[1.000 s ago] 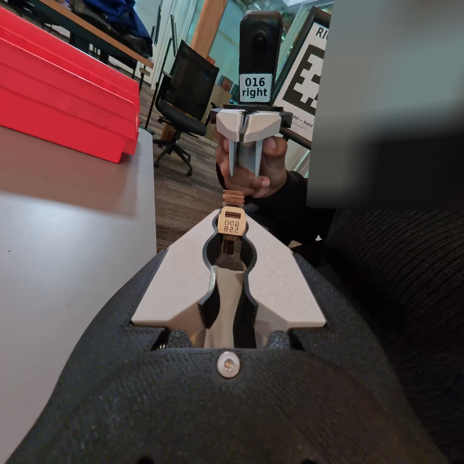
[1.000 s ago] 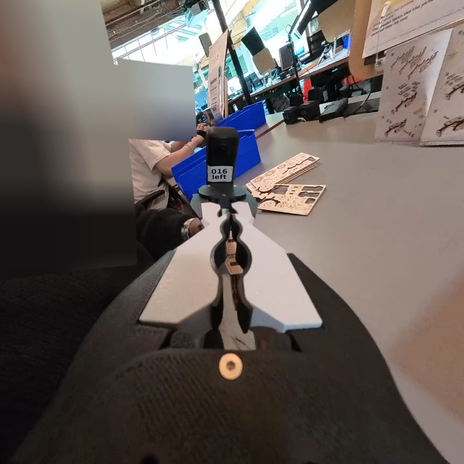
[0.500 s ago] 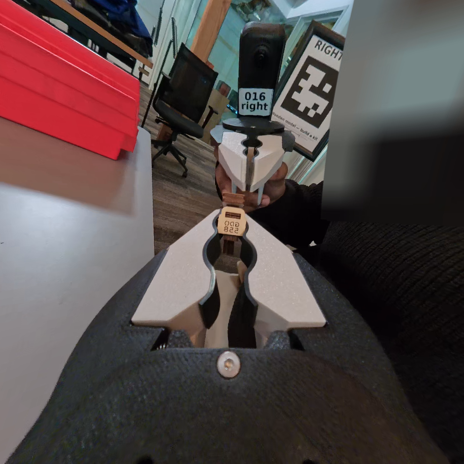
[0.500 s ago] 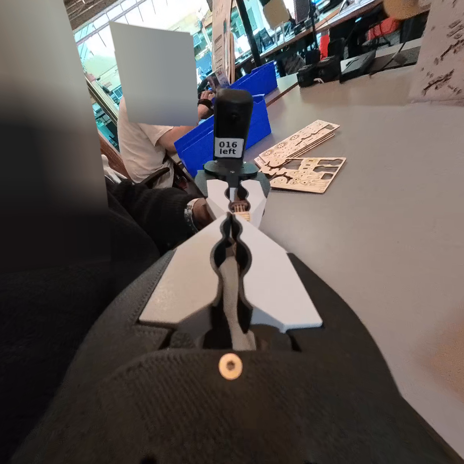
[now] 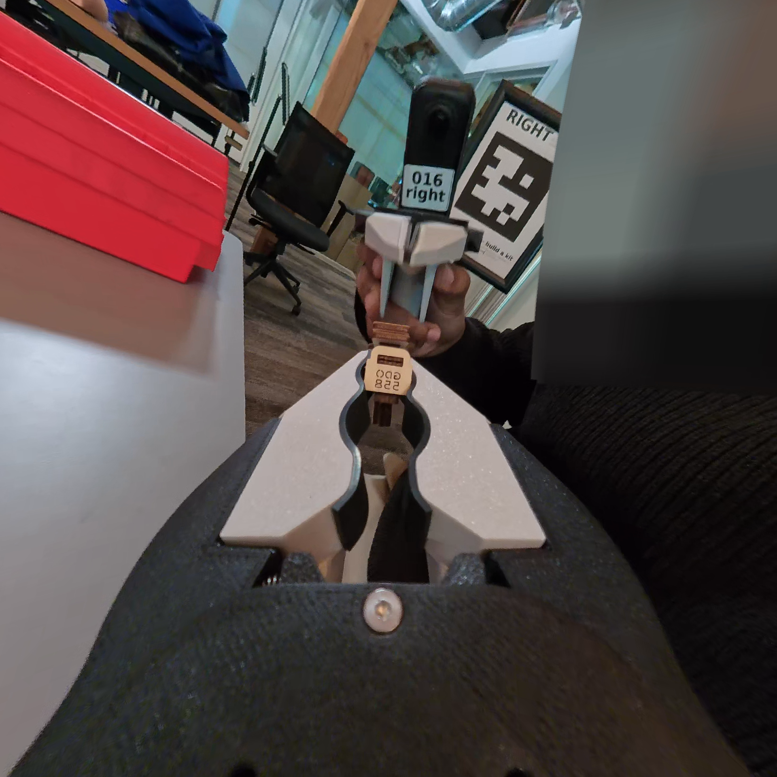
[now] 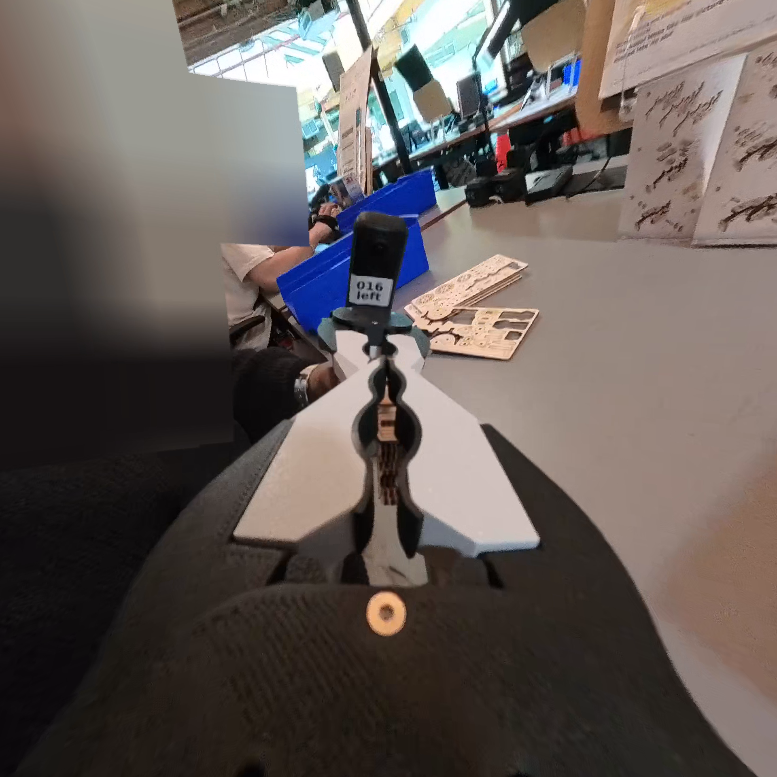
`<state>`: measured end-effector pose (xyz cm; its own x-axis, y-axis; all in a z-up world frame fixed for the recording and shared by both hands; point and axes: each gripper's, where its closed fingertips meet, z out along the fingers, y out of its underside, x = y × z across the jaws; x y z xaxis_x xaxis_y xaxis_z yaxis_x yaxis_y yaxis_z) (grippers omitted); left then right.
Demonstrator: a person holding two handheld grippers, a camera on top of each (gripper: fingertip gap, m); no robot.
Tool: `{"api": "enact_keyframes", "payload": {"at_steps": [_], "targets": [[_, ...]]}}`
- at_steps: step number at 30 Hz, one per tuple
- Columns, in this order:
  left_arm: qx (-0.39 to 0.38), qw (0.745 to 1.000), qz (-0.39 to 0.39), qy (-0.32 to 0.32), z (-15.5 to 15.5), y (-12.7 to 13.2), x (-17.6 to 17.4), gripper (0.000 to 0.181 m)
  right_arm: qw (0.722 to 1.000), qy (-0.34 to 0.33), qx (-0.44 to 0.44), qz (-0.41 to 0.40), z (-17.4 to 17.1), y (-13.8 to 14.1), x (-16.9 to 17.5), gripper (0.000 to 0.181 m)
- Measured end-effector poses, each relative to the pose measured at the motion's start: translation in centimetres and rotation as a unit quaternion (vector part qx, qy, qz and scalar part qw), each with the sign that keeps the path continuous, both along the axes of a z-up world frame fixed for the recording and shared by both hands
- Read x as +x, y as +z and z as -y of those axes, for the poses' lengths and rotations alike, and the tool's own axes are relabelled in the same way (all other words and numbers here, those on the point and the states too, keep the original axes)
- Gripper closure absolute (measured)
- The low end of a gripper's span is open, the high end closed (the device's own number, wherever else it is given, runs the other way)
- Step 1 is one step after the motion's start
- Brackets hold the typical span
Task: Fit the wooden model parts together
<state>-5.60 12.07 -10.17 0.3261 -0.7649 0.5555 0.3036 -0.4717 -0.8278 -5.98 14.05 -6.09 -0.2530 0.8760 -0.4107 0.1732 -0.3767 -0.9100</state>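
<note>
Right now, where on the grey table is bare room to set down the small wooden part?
The grey table is bare right of the right gripper, below the flat wooden cut-out sheets. It is crowded around those sheets and the blue plastic bins.

- Bright daylight is flooding in from the windows [image 6: 269, 54] at the far end of the right wrist view, washing them out to near white.
- The grey table [image 6: 630, 378] is taking even, soft light; its near right corner is smearing into a warm blur.
- In the left wrist view the red bins [image 5: 105, 168] are casting a reddish tint on the tabletop [image 5: 84, 420].
- Wide-angle distortion is bending lines toward the edges in both views.
- Distant background is looking soft, nearer parts sharp.
</note>
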Motion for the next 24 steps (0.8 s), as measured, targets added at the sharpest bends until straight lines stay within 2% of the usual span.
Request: {"api": "enact_keyframes", "payload": {"at_steps": [3,9,12,13,16,19,22,24], "targets": [[-0.004,1.0,0.007,0.006,-0.2,-0.1,-0.3,0.173,0.998,0.033,-0.007,0.053,1.5,-2.5,-0.9,0.181],[0.001,1.0,0.0,0.002,0.0,0.1,0.1,0.173,1.0,-0.019,-0.012,-0.014,-0.9,0.6,0.2,0.181],[-0.004,1.0,0.011,-0.006,0.1,0.2,0.4,0.173,0.999,0.023,-0.019,0.043,1.1,-2.0,-0.9,0.181],[-0.006,1.0,-0.008,-0.006,0.1,-0.5,0.4,0.172,0.997,0.033,-0.024,0.058,1.6,-2.7,-1.2,0.181],[-0.004,1.0,0.023,-0.002,0.0,0.6,0.0,0.173,1.0,0.004,-0.019,0.024,0.2,-1.2,-0.6,0.181],[-0.001,1.0,0.007,-0.005,0.2,0.1,0.2,0.173,1.0,-0.015,-0.016,-0.002,-0.6,0.1,-0.1,0.181],[-0.002,1.0,0.009,-0.015,0.3,0.2,0.7,0.173,0.998,0.022,-0.03,0.047,1.1,-2.3,-1.1,0.181],[-0.003,1.0,0.006,-0.008,0.2,0.0,0.3,0.173,0.998,0.023,-0.042,0.048,0.9,-2.4,-1.1,0.181]]}}
